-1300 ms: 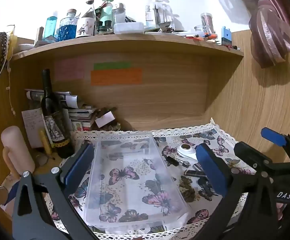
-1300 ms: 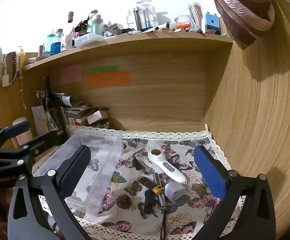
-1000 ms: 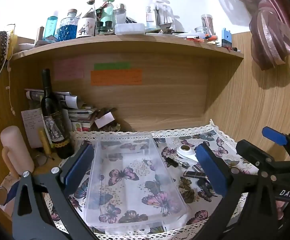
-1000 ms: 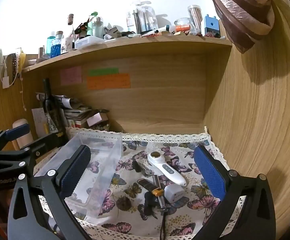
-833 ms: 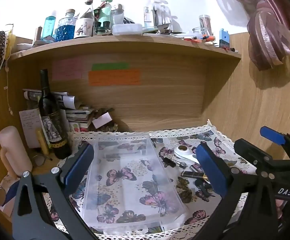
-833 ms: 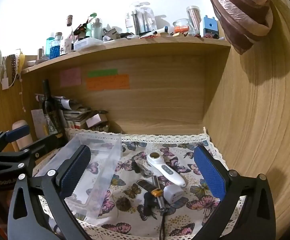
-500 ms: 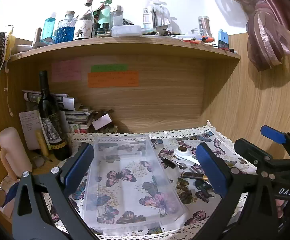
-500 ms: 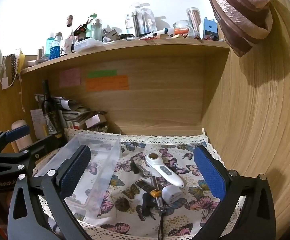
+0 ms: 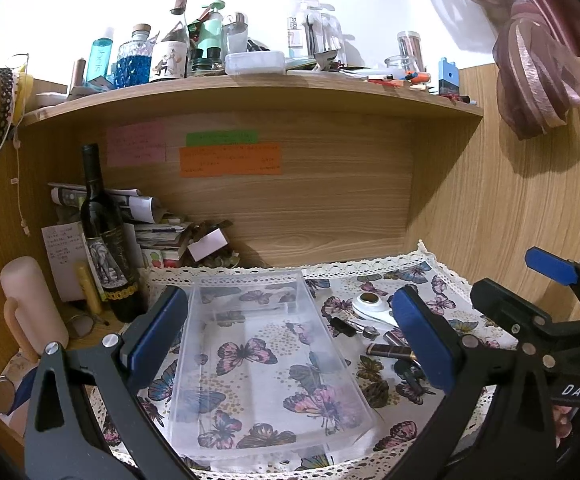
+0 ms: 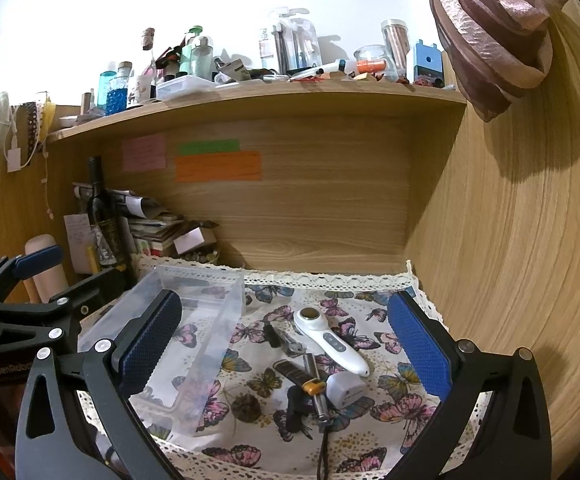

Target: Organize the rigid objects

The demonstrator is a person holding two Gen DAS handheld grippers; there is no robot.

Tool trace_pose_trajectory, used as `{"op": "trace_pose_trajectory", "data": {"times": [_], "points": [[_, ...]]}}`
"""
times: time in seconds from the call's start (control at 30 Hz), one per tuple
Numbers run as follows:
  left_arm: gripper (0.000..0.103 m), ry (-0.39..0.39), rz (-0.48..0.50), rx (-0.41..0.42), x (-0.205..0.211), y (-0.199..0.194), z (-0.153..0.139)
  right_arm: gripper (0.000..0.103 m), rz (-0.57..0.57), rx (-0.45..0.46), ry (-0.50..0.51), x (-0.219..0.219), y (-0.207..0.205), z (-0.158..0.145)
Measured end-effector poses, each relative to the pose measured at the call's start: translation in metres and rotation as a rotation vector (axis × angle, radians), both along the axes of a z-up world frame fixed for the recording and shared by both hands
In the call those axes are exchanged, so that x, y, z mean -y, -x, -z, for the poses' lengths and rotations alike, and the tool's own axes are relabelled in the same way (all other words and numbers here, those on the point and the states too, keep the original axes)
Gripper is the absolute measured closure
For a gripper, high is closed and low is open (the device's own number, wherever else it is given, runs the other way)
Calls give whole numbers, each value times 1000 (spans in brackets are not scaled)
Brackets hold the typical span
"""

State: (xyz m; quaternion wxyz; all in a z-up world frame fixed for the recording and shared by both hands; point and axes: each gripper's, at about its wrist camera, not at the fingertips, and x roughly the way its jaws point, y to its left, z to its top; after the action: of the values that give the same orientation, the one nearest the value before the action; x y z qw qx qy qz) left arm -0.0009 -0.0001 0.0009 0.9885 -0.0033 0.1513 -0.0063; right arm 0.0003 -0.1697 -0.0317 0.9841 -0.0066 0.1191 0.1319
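Note:
A clear plastic bin (image 9: pixel 266 360) (image 10: pixel 194 320) lies empty on the butterfly cloth (image 10: pixel 373 412). To its right sits a cluster of small items: a white handheld device (image 10: pixel 329 342) (image 9: pixel 371 307), a white adapter (image 10: pixel 343 388), a dark lighter-like stick (image 10: pixel 291 372) (image 9: pixel 387 350), a metal tube with an orange band (image 10: pixel 314 386), a small clip (image 10: pixel 286 340) and a brown round lump (image 10: pixel 246 407). My left gripper (image 9: pixel 293 336) hovers open above the bin. My right gripper (image 10: pixel 286 344) hovers open above the cluster, holding nothing.
A dark wine bottle (image 9: pixel 106 240), stacked papers (image 9: pixel 158 236) and a pink cylinder (image 9: pixel 30 304) stand at the back left. Wooden walls (image 10: pixel 509 260) close the back and right. A crowded shelf (image 9: pixel 250 84) runs overhead.
Both cameras drifted back and up slightly; the bin and the small items sit a little lower and farther. Nothing on the cloth has moved.

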Motion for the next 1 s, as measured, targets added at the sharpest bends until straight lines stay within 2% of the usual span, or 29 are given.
{"op": "trace_pose_trajectory", "data": {"times": [1.0], "points": [[0, 1, -3, 16, -4, 5, -3, 0, -1, 13, 2, 0, 2, 0]]}}
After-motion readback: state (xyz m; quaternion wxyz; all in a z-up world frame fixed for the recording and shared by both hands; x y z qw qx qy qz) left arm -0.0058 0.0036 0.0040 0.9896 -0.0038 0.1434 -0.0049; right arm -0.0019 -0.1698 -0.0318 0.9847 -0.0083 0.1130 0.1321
